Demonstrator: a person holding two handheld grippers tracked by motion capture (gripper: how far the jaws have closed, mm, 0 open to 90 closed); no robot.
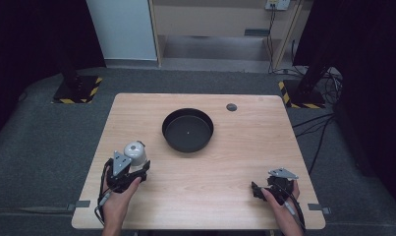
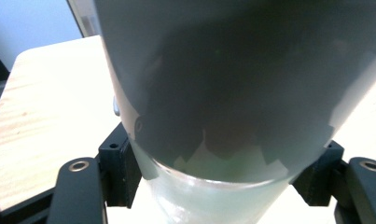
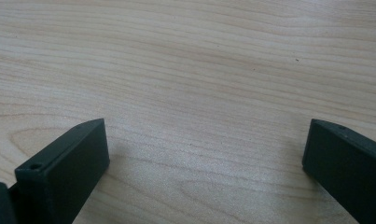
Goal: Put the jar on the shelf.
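Left gripper [image 1: 128, 169]: fingers clamped on grey cup [image 1: 135, 152], lower left of desk [image 1: 244, 147].
Right gripper [image 1: 264, 189]: fingers apart, empty.
Advice: likely lift upright toward black bowl [image 1: 187, 130].

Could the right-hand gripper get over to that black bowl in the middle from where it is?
Probably yes: the right gripper is open and empty, and only bare table lies between it and the black bowl.

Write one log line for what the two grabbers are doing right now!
left gripper: shut on grey cup | right gripper: open, holding nothing, over table | black bowl: empty
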